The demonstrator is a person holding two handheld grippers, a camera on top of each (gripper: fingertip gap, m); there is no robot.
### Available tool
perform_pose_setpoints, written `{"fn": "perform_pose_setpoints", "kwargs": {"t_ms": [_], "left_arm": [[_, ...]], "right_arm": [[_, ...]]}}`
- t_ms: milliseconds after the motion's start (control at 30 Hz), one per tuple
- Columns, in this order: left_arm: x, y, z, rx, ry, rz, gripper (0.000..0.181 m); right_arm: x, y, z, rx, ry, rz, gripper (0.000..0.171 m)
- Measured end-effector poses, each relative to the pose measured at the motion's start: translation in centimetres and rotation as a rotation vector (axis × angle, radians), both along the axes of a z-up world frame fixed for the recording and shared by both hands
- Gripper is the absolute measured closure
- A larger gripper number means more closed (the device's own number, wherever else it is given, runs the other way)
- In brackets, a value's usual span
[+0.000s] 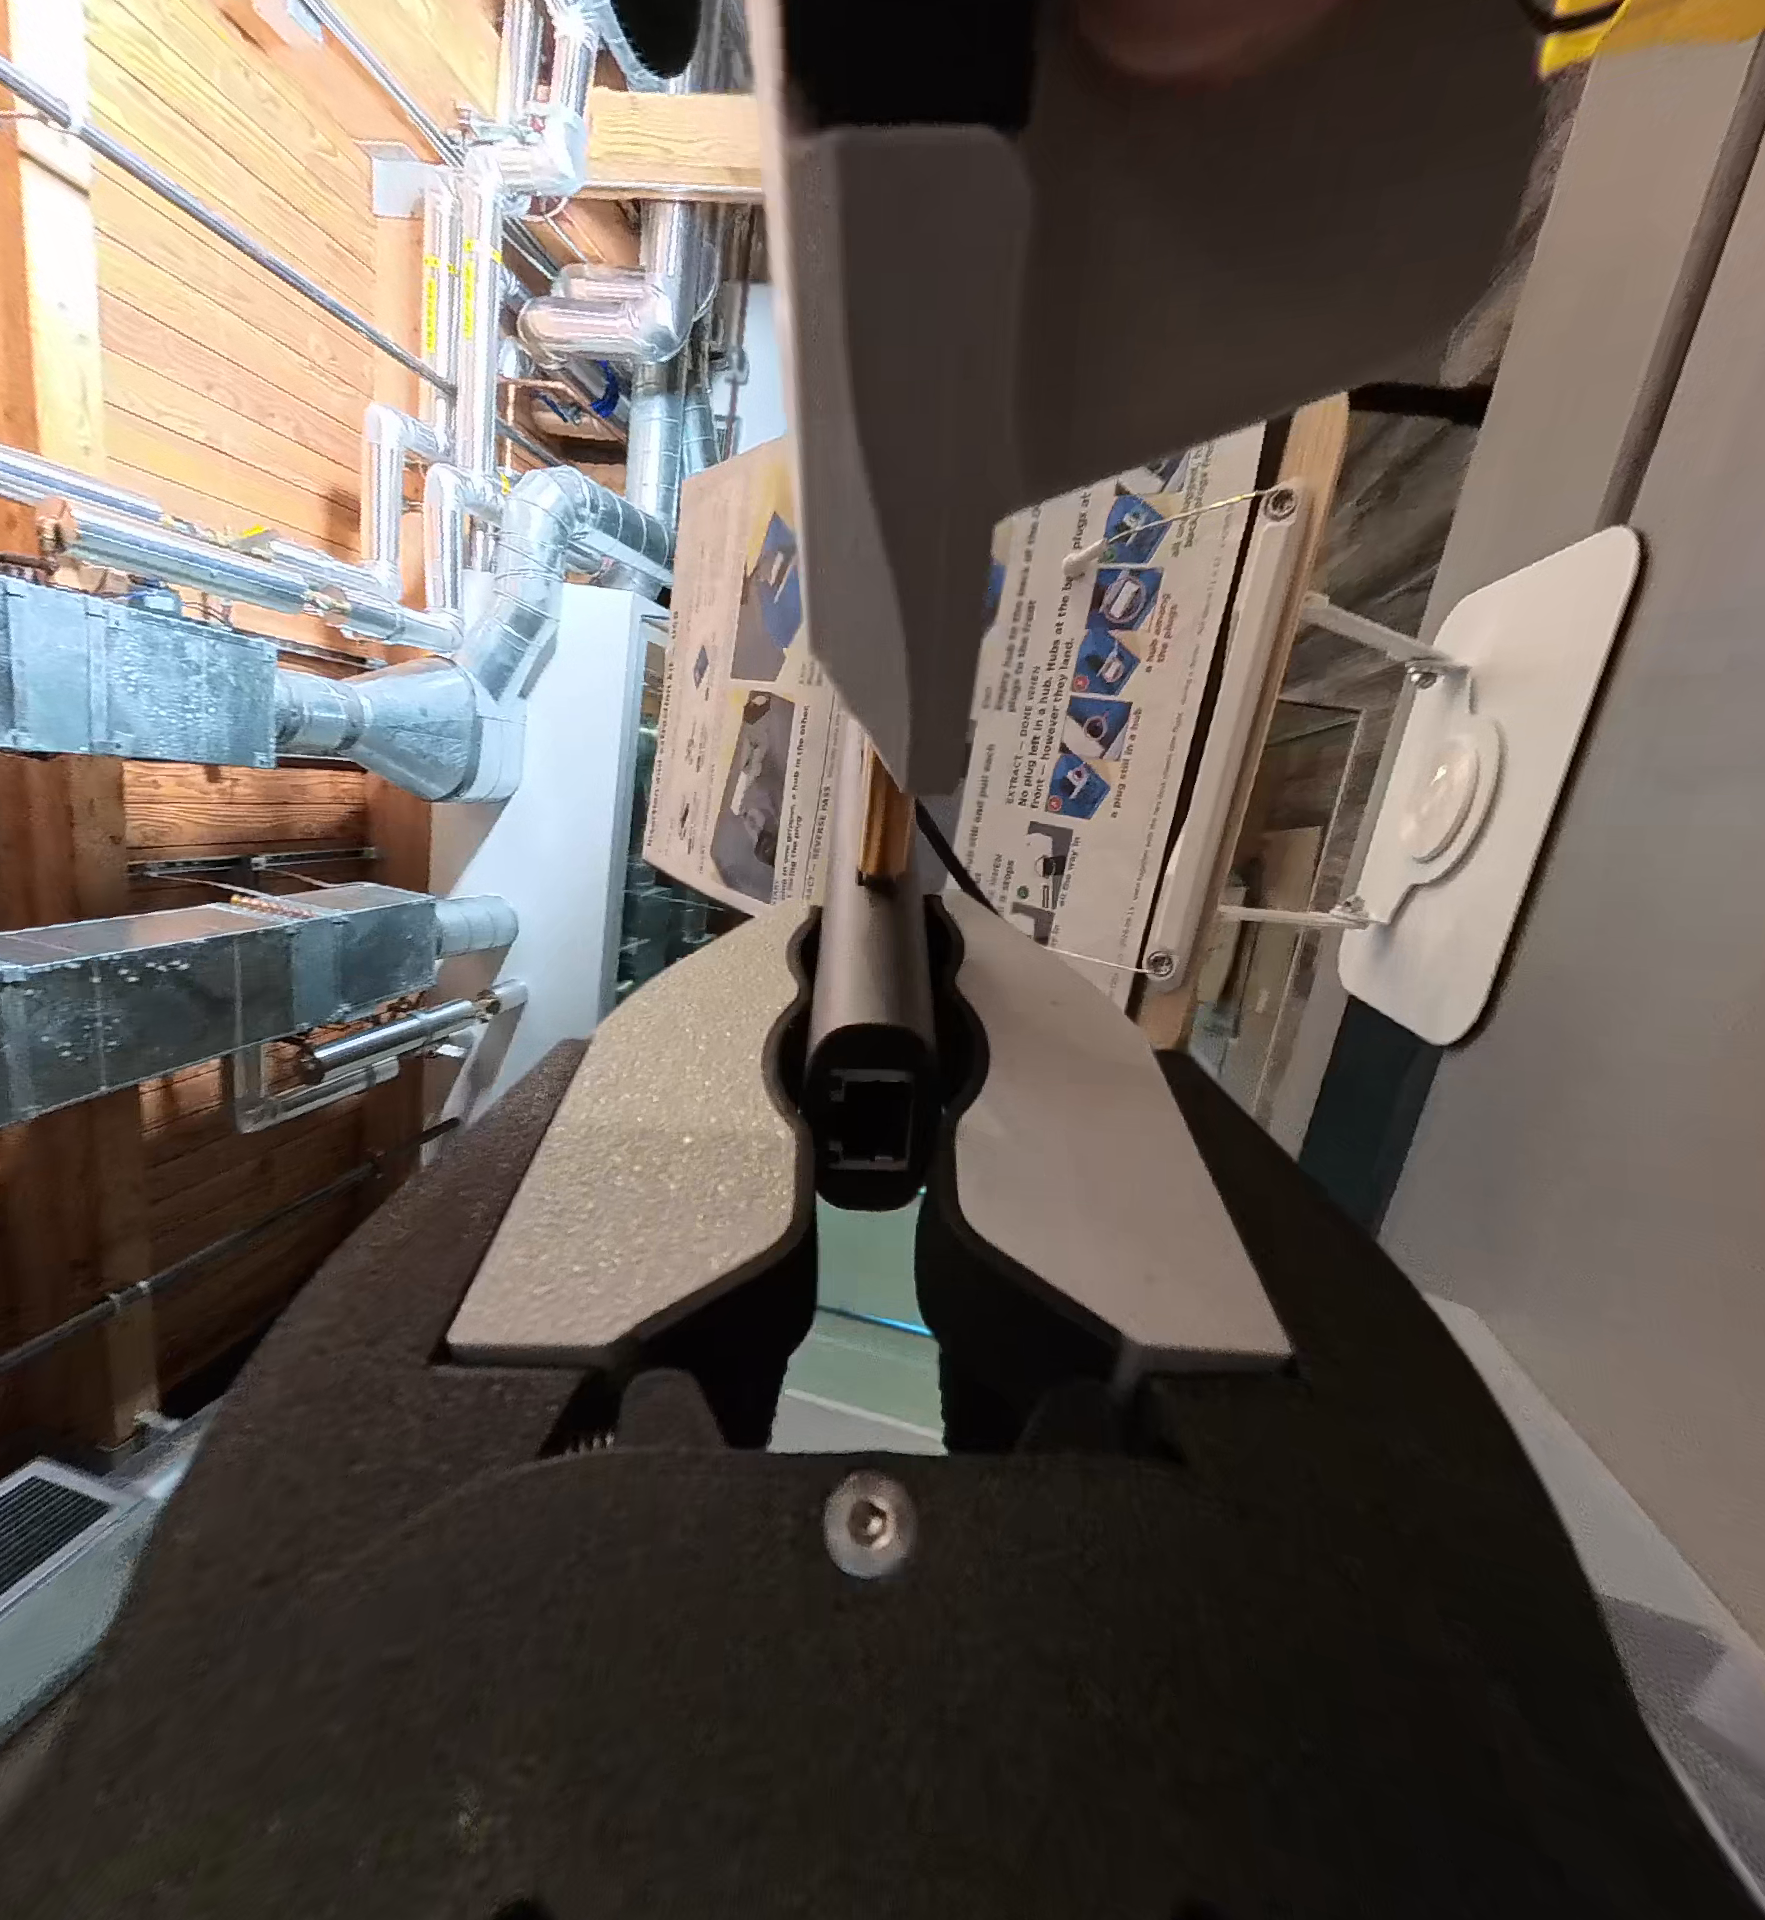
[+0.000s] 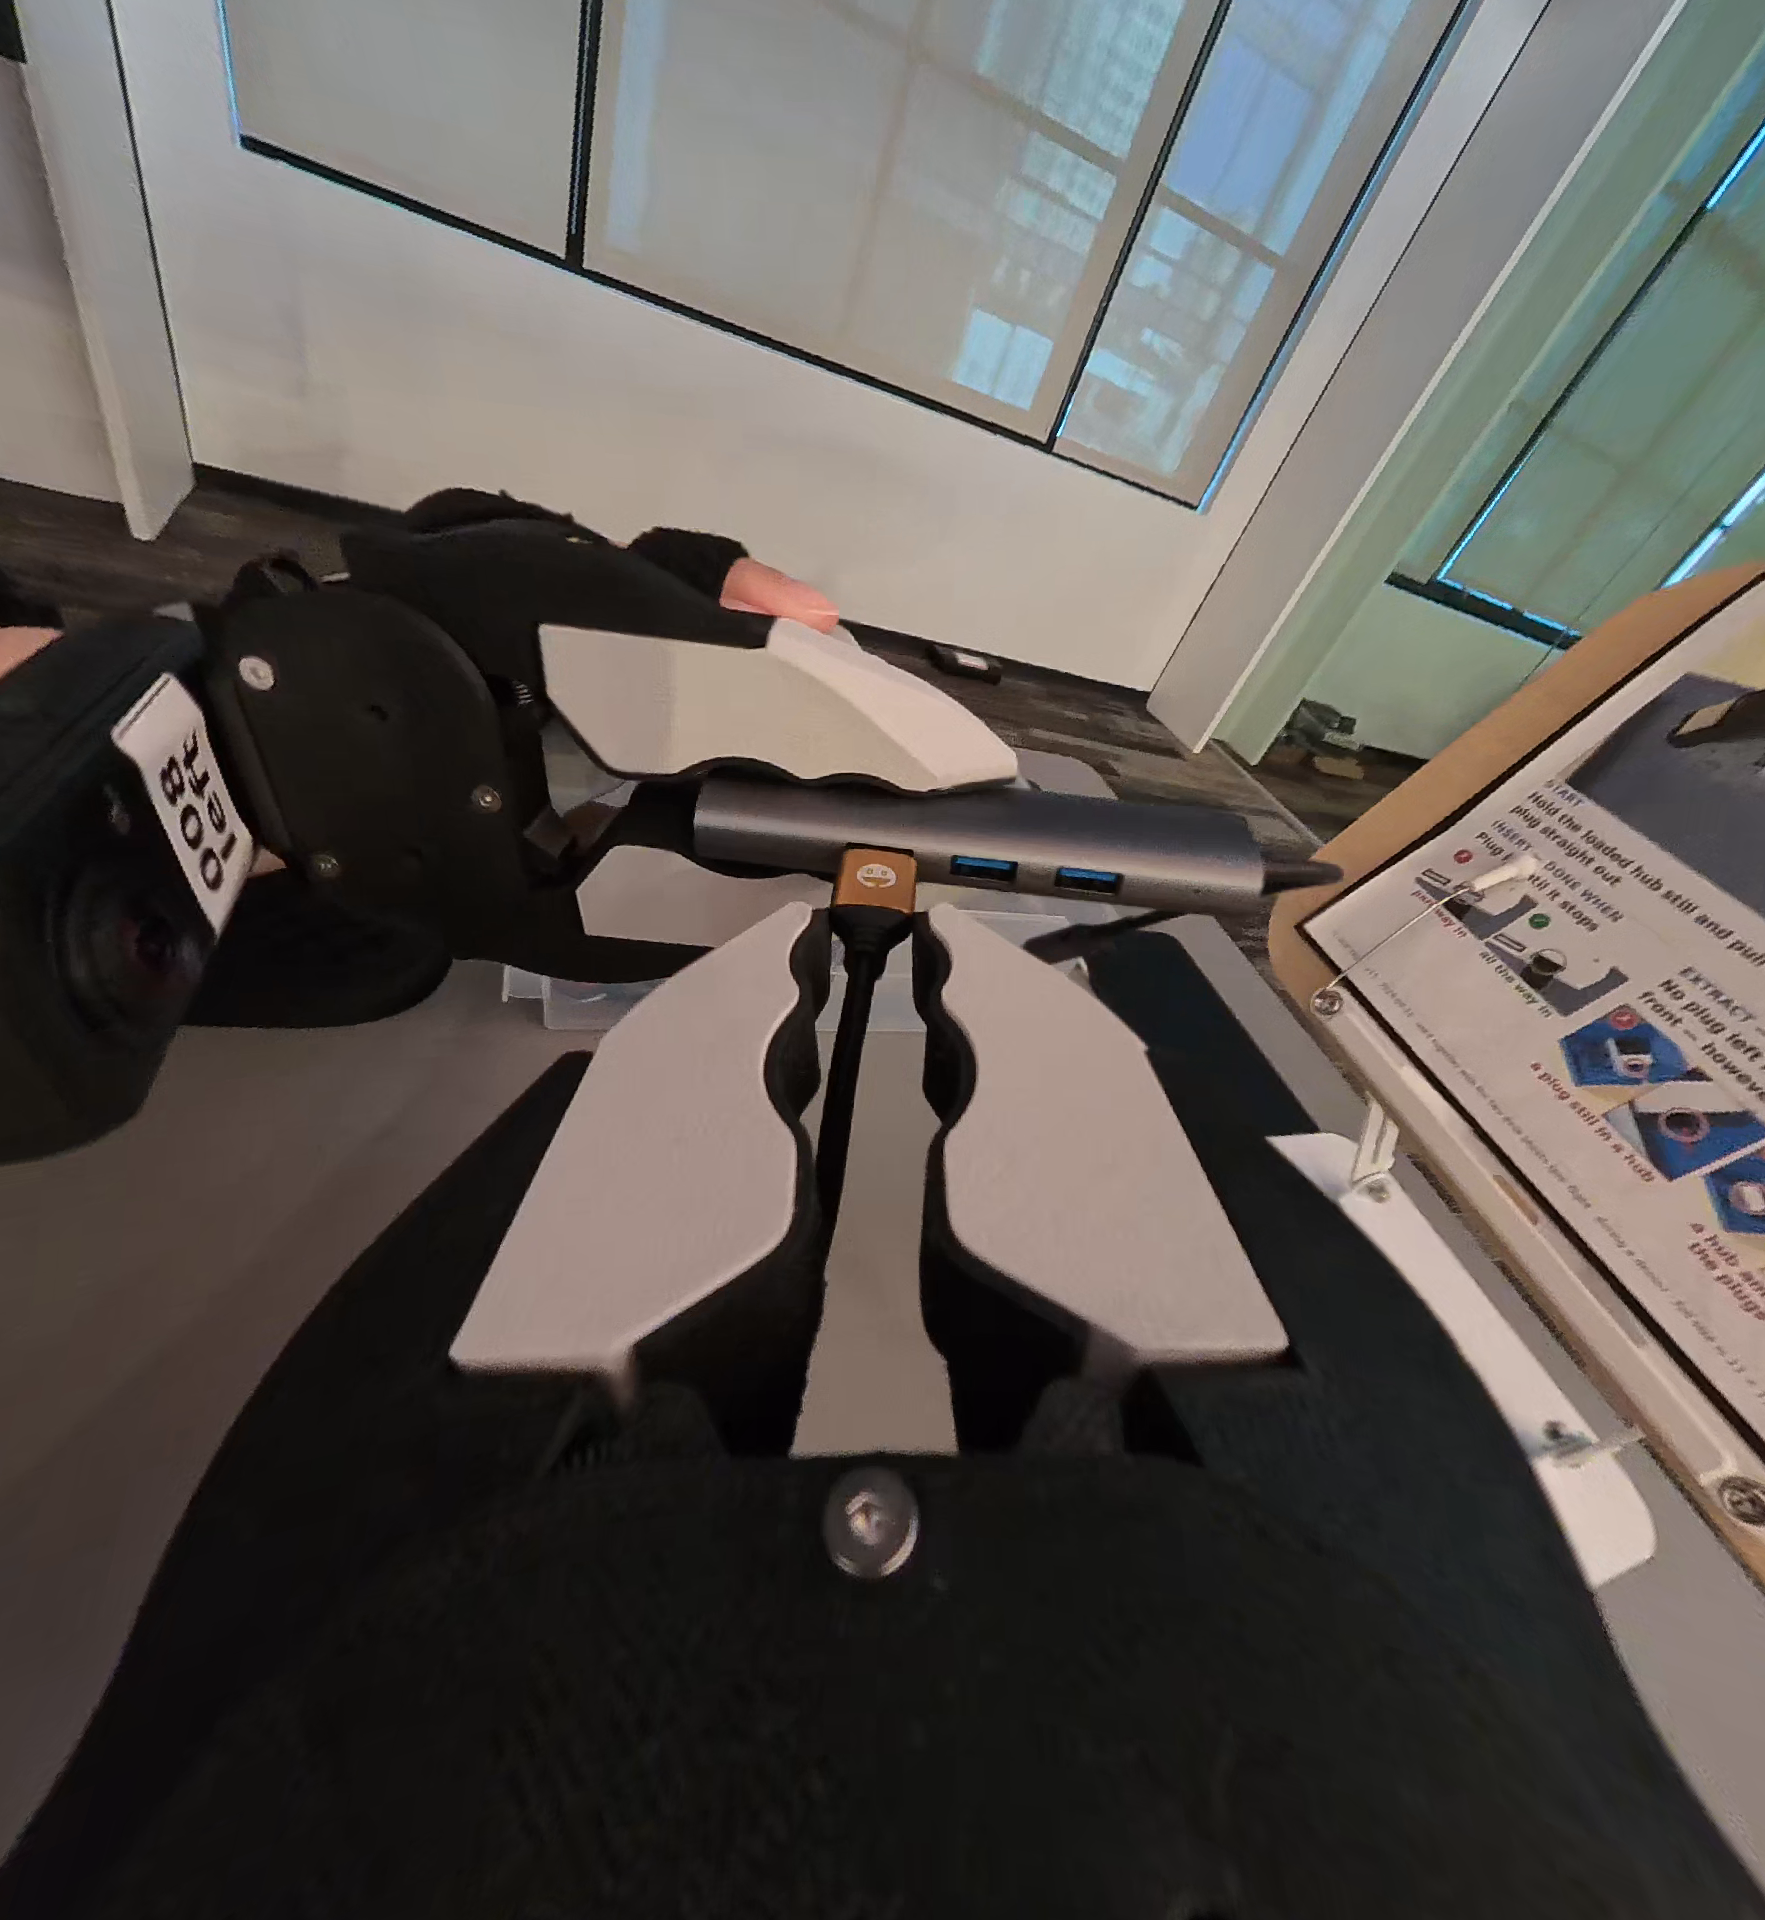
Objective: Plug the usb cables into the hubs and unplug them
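While the left gripper [image 2: 857, 800] pinches the grey hub [image 2: 971, 831], the right gripper's [image 2: 867, 925] fingers [image 2: 691, 1122] flank the orange-tipped cable [image 2: 842, 1049] loosely, beside a printed sheet [image 2: 1636, 997]

The left tool [image 2: 753, 790], held in a black fingerless-gloved hand [image 2: 566, 582], lies sideways with its fingers clamped on the grey hub [image 2: 971, 826]. The right tool [image 2: 867, 925] points at the hub's side, fingers slightly parted around the orange plug's [image 2: 873, 883] cable.

Workshop: exposed ducts [image 1: 130, 675], instruction board [image 2: 1636, 987].
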State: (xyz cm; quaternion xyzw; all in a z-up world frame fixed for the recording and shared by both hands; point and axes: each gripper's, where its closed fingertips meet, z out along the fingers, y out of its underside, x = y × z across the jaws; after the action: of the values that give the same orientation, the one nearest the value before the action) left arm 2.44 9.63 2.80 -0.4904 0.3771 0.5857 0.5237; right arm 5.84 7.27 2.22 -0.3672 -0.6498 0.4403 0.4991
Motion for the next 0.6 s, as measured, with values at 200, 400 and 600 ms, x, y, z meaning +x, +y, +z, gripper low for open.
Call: {"fn": "perform_pose_setpoints", "kwargs": {"t_ms": [200, 400, 600], "left_arm": [[-0.19, -0.12, 0.27, 0.022, -0.003, 0.027, 0.164], [-0.24, -0.17, 0.27, 0.011, 0.017, 0.036, 0.164], [-0.01, -0.24, 0.52, 0.045, 0.018, 0.016, 0.158]], "right_arm": [[-0.11, 0.05, 0.15, -0.024, 0.028, 0.004, 0.155], [-0.12, 0.03, 0.1, -0.023, 0.036, 0.005, 0.156], [0.0, -0.16, 0.33, 0.008, 0.056, 0.006, 0.156]]}}
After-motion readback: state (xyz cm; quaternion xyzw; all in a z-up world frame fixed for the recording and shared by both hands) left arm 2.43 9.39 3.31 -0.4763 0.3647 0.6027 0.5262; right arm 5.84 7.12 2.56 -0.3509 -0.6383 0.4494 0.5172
